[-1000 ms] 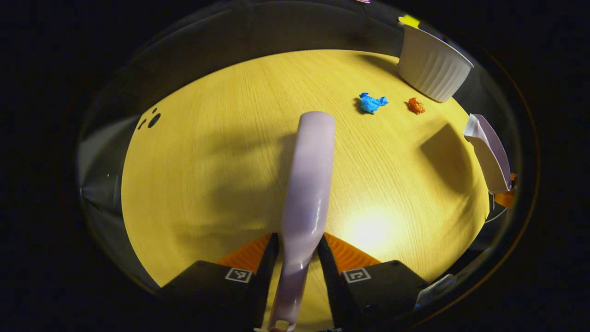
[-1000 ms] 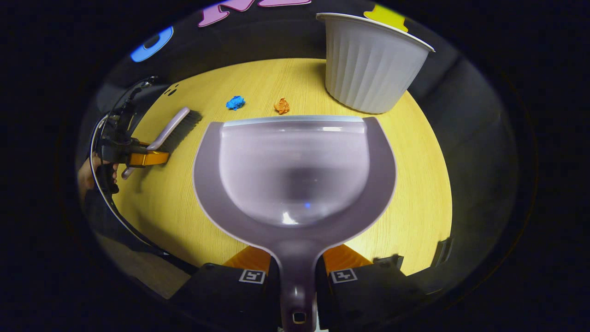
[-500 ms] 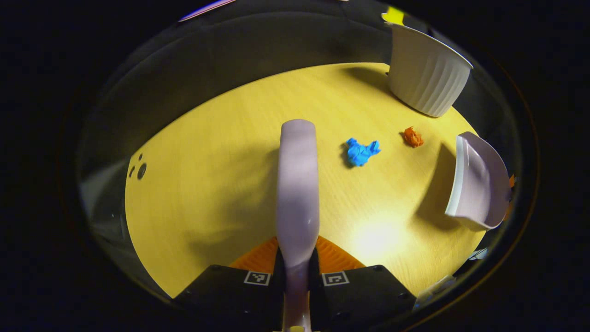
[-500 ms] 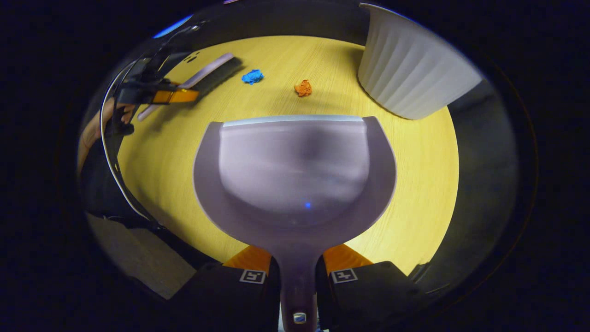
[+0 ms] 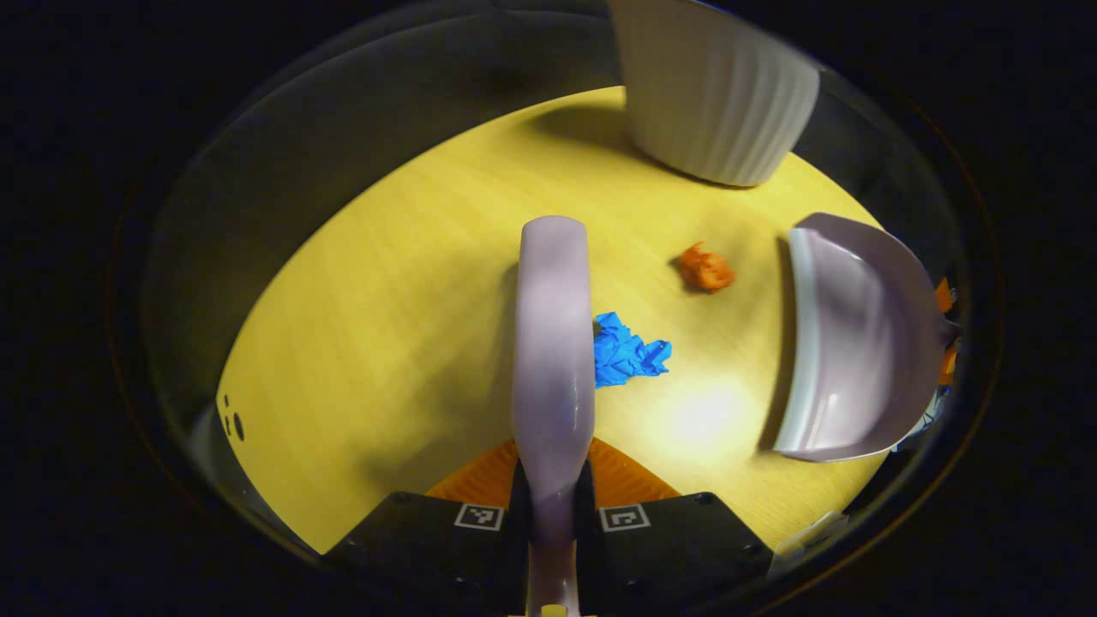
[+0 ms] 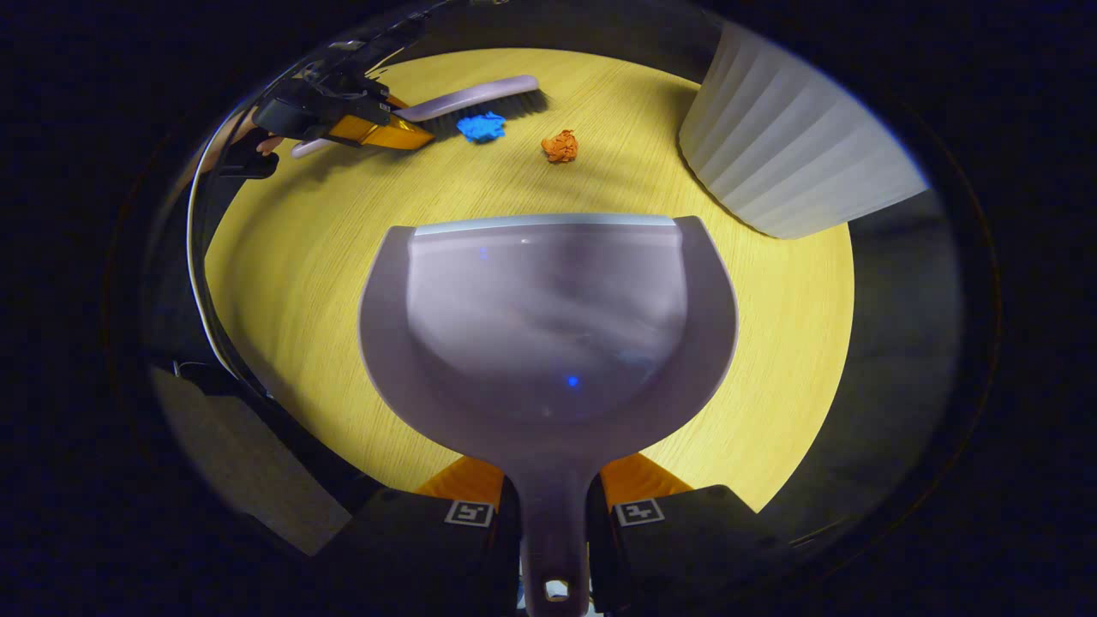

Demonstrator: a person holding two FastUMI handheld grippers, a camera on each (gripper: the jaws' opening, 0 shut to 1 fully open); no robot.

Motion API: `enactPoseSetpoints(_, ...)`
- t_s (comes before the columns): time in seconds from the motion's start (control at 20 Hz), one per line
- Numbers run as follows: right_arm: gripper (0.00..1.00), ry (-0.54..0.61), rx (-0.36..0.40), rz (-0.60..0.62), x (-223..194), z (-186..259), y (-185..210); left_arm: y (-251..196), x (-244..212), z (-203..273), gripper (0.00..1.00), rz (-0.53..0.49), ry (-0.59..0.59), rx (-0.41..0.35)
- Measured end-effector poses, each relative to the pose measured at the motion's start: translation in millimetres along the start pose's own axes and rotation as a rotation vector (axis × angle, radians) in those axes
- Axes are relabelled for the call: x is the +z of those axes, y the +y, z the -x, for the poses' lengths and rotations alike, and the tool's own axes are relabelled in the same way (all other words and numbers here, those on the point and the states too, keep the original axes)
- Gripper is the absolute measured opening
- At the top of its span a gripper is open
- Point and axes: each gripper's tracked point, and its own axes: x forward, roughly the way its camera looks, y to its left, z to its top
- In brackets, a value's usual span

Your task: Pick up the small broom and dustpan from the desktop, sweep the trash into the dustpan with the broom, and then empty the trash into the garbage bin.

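The left gripper [image 5: 553, 506] is squeezing the broom [image 5: 554, 343] by its handle, one finger on each side. In the right gripper view the left gripper [image 6: 377, 128] is far off, with the broom [image 6: 471, 96] lying low over the desk [image 5: 386, 343], though I cannot tell if its bristles are touching. The blue scrap [image 5: 626, 353] is sitting right beside the broom head, touching it or nearly so.

The right gripper [image 6: 553, 506] is clamping the dustpan [image 6: 548, 326] by its handle. In the left gripper view the dustpan [image 5: 857, 343] is waiting with its open lip facing the scraps.

I think the sweeping is just starting. To do it well, the broom should be pushing the blue scrap [image 6: 482, 127] sideways toward the dustpan lip, slow and low, so the paper is not hopping over the bristles. The lip should be pressing flat on the desk [image 6: 300, 283], or the scraps may be slipping under it.

The orange scrap [image 5: 707, 267] is lying between the blue one and the dustpan, a bit farther back. One long push could be catching both, but the orange scrap [image 6: 560, 146] may be rolling off to the side.

The bin [image 5: 711, 94] is standing at the back, near the dustpan. In the right gripper view the bin [image 6: 788, 163] is close by, so swinging the dustpan wide could be bumping it.
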Motion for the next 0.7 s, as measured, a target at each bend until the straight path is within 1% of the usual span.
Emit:
enactPoseSetpoints(0.15,0.36,0.008,0.002,0.013,-1,-2,-2,-44,12,2,0.26,-0.031,0.016,-0.145)
enactPoseSetpoints(0.3,0.36,0.011,0.003,0.026,-3,1,-2,-87,10,23,0.26,-0.063,0.054,-0.339)
enactPoseSetpoints(0.35,0.36,-0.001,0.004,0.02,-3,1,-1,-93,6,33,0.26,-0.082,0.058,-0.375)
enactPoseSetpoints(0.4,0.41,-0.014,0.003,0.007,-2,-2,0,-94,8,36,0.27,-0.082,0.043,-0.386)
enactPoseSetpoints(0.45,0.41,-0.037,0.003,-0.01,-2,-5,1,-88,16,48,0.26,-0.054,0.02,-0.394)
enactPoseSetpoints(0.5,0.36,-0.063,0.006,-0.033,0,-9,3,-84,24,56,0.26,-0.014,-0.009,-0.404)
enactPoseSetpoints(0.55,0.41,-0.089,0.009,-0.061,-1,-12,7,-83,25,58,0.26,0.023,-0.044,-0.406)
enactPoseSetpoints(0.6,0.37,-0.115,0.007,-0.089,-3,-14,8,-72,27,70,0.26,0.06,-0.075,-0.393)
enactPoseSetpoints(0.7,0.36,-0.151,-0.013,-0.139,-6,-11,5,-48,17,84,0.26,0.14,-0.133,-0.325)
